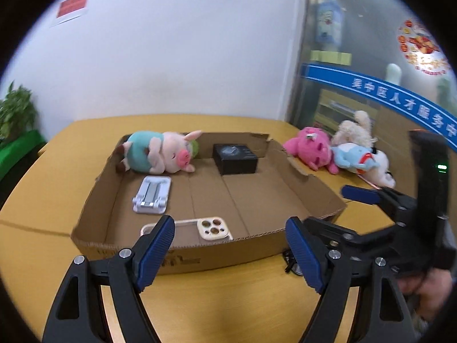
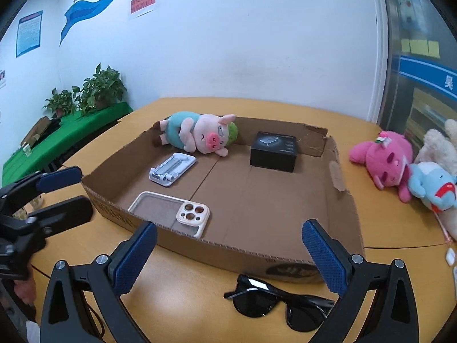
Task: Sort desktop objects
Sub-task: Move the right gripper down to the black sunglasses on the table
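A shallow cardboard tray (image 1: 308,200) (image 2: 340,200) lies on the yellow table. In it lie a pig plush (image 1: 160,154) (image 2: 200,134), a black box (image 1: 235,157) (image 2: 274,151), a white phone stand (image 1: 151,194) (image 2: 172,168) and a beige phone case (image 1: 211,227) (image 2: 171,208). Black sunglasses (image 2: 274,303) lie on the table in front of the tray, between my right gripper's fingers. My left gripper (image 1: 231,248) is open and empty at the tray's near edge. My right gripper (image 2: 228,254) is open and empty above the sunglasses.
A pink plush (image 1: 311,148) (image 2: 385,160), a blue plush (image 1: 354,155) (image 2: 431,185) and a cream plush (image 1: 357,128) (image 2: 440,145) lie on the table right of the tray. Potted plants (image 2: 94,91) stand on a green-covered table at left.
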The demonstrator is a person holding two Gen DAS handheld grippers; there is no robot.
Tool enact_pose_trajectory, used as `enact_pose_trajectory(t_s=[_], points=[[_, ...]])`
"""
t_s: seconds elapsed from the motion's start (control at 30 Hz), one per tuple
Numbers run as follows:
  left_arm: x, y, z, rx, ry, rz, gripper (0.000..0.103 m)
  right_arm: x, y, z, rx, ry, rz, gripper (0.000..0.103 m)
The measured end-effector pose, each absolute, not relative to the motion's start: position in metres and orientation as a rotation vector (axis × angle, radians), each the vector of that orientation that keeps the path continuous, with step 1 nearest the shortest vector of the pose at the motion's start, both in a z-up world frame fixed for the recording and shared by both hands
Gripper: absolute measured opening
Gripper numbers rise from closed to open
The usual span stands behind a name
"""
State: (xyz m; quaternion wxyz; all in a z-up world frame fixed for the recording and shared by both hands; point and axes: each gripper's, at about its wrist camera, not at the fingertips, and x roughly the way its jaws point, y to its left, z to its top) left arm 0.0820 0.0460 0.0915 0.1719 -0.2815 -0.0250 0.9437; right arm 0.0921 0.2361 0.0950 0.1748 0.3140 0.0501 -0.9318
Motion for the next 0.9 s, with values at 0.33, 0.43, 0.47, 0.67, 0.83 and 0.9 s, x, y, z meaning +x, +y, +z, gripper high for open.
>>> enact_pose_trajectory(t_s=[0.33, 0.43, 0.47, 0.67, 0.83, 0.9], points=[[0.085, 0.043, 0.081, -0.836, -0.127, 2.814, 0.08, 0.102, 0.255, 0.093, 0.866, 0.16, -2.656, 0.103], [0.088, 0.039, 0.078, -0.855, -0.121, 2.802, 0.08, 0.098, 0.274, 0.084, 0.876, 0.145, -2.588, 0.103], [0.088, 0.038, 0.075, -0.871, -0.121, 2.794, 0.08, 0.096, 0.285, 0.076, 0.895, 0.148, -2.55, 0.103], [0.087, 0.034, 0.062, -0.941, -0.148, 2.751, 0.08, 0.086, 0.341, 0.03, 1.027, 0.251, -2.434, 0.103], [0.087, 0.042, 0.054, -0.985, -0.155, 2.696, 0.08, 0.069, 0.349, -0.002, 1.096, 0.18, -2.302, 0.102], [0.088, 0.044, 0.051, -0.998, -0.149, 2.684, 0.08, 0.066, 0.344, -0.012, 1.121, 0.163, -2.286, 0.101]])
